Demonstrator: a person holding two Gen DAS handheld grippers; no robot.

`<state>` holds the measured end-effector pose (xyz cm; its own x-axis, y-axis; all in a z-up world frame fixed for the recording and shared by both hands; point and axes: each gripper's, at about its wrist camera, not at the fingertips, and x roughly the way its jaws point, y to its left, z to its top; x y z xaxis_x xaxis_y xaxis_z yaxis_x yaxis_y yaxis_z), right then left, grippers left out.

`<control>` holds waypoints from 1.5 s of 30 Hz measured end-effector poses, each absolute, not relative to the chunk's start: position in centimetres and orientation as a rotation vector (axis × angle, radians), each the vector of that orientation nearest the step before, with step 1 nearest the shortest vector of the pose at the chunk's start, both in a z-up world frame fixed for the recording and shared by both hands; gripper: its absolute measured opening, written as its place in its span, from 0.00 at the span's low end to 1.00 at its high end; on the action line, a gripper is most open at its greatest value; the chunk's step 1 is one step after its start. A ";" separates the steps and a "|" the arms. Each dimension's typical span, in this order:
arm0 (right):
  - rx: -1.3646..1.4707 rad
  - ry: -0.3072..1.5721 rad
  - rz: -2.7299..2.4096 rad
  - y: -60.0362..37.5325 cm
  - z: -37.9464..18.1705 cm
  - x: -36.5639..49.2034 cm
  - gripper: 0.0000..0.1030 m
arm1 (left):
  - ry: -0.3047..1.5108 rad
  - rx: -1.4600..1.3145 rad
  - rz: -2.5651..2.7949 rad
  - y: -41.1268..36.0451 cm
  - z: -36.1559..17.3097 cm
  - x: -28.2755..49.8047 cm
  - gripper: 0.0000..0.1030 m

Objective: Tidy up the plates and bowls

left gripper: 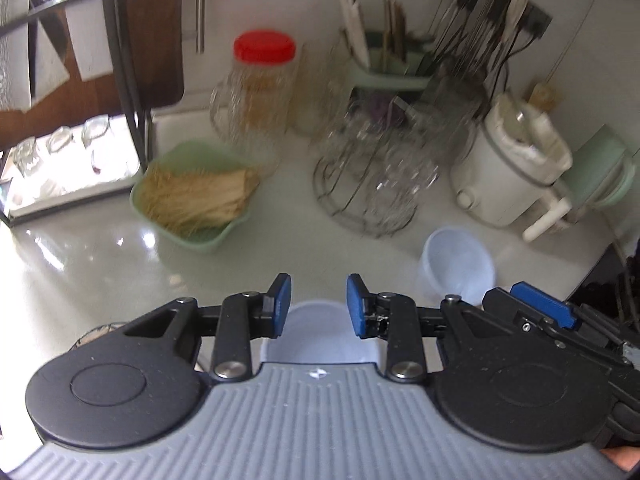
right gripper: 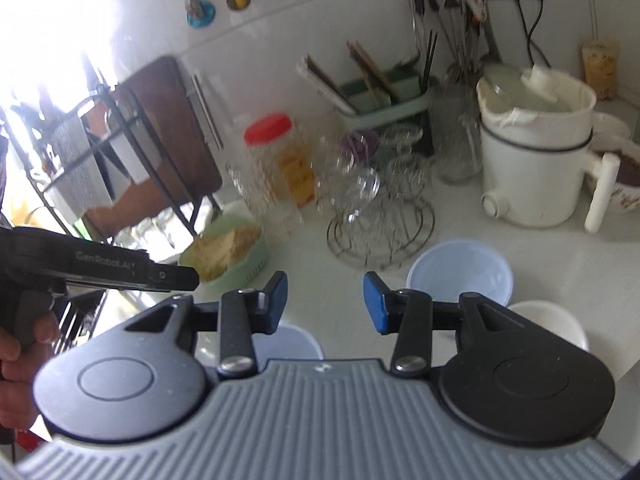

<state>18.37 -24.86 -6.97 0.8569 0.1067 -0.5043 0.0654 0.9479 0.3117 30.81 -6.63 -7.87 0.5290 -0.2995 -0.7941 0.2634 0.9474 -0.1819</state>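
My left gripper stands open above the counter, its blue pads apart and touching nothing. Straight below the gap sits a pale blue bowl, partly hidden by the gripper body. A second pale blue bowl stands to the right, in front of the wire rack. My right gripper is open too, with only bare counter between its fingers. Past it on the right are the pale blue bowl and a white bowl. The other blue bowl shows under its left finger. The left gripper reaches in from the left.
A green dish of dry noodles sits at the left, with a red-lidded jar and a wire rack of glasses behind. A white electric pot stands at the right. A dark dish rack and a cutlery holder line the wall.
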 end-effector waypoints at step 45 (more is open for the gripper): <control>0.281 0.512 -0.097 -34.2 -6.1 8.6 0.44 | 0.834 -0.064 -0.417 -17.9 -5.8 20.9 0.59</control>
<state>8.55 -34.24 -6.09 0.8683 -0.0211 -0.4955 0.1609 0.9571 0.2411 20.91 -17.89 -5.80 0.5963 -0.3835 -0.7053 0.3336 0.9174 -0.2169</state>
